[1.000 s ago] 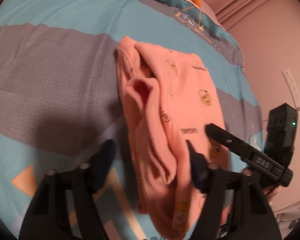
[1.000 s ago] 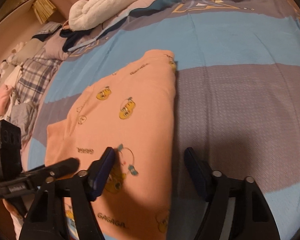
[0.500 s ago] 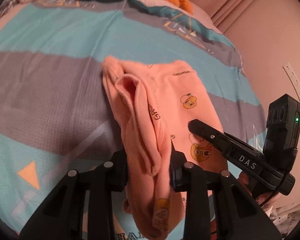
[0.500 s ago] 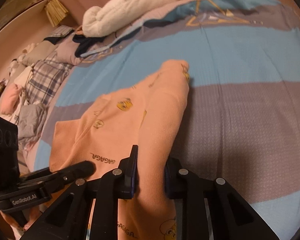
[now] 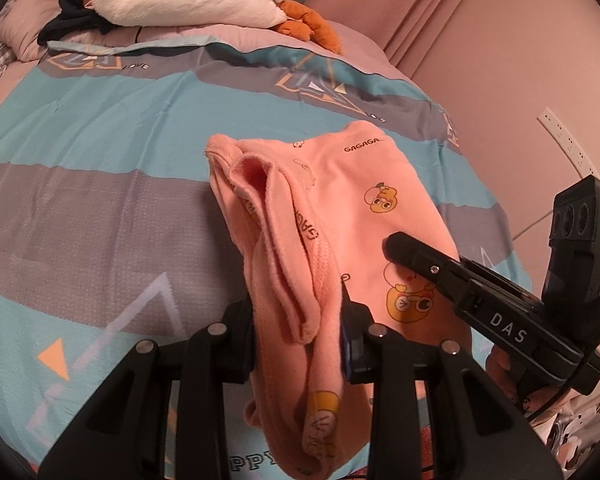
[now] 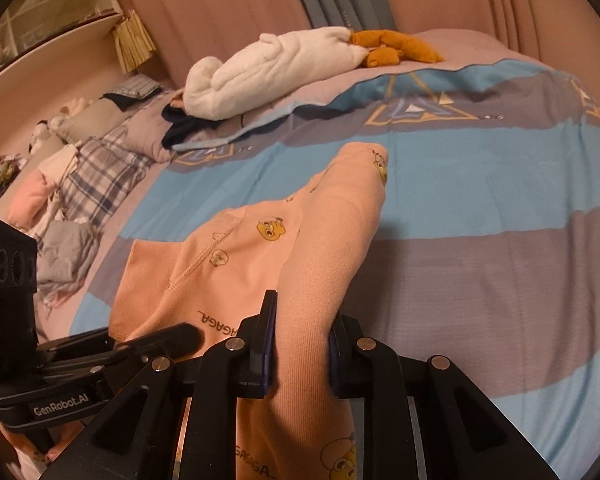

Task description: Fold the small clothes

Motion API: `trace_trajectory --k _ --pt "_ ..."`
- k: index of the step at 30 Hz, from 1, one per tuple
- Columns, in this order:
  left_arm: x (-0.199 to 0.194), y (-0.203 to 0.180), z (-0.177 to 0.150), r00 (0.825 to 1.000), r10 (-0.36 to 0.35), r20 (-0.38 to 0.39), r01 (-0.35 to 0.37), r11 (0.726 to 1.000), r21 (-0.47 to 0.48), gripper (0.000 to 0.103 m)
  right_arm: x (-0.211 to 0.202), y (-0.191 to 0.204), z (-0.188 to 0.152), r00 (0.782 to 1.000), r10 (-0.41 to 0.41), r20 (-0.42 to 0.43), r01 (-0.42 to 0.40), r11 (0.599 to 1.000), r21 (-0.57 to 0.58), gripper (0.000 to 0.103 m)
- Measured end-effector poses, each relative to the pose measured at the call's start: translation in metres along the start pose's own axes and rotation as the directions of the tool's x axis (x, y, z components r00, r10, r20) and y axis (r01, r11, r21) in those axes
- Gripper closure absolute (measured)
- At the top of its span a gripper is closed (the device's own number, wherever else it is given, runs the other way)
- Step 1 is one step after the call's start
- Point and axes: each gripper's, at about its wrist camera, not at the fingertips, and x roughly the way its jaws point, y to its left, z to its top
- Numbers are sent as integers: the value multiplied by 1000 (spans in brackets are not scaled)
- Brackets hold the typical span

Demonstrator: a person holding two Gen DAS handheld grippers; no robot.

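The pink garment (image 5: 332, 216), printed with cartoon ducks and "GAGAGA" text, lay partly folded on the striped bedspread (image 5: 100, 184), its near end lifted off the bed. The left gripper (image 5: 300, 344) was clamped on the bunched layered edge on the garment's left side; the right gripper (image 6: 300, 344) was pinched on the folded right edge. A second ago both grippers were spread wide over the flat garment; half a second ago they had closed on it. Since then the near end rose higher, the cloth tented into a ridge running toward the far end (image 6: 364, 160), and both views tilted up to show more of the head of the bed.

The far end of the garment rested on the blue stripe of the bedspread. In the left view the right gripper's side body (image 5: 480, 304) crossed over the garment. A white plush toy (image 6: 268, 72) with orange feet lay at the head of the bed beside a dark cloth (image 6: 184, 128). Plaid bedding (image 6: 96, 176) and a grey cloth (image 6: 64, 256) sat off the left edge.
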Motion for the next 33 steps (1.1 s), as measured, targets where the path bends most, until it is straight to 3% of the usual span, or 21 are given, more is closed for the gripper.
trace_trajectory --k 15,26,33 --pt "12 -17 -12 999 43 -26 -41 997 67 72 -3 -9 -15 999 -47 -15 47 999 17 80" --pt "9 -15 7 993 99 64 -105 990 96 72 6 0 -5 999 -44 14 44 999 -14 80" --pt "26 2 16 992 117 56 -120 991 59 72 29 0 0 999 -50 0 50 999 -6 80"
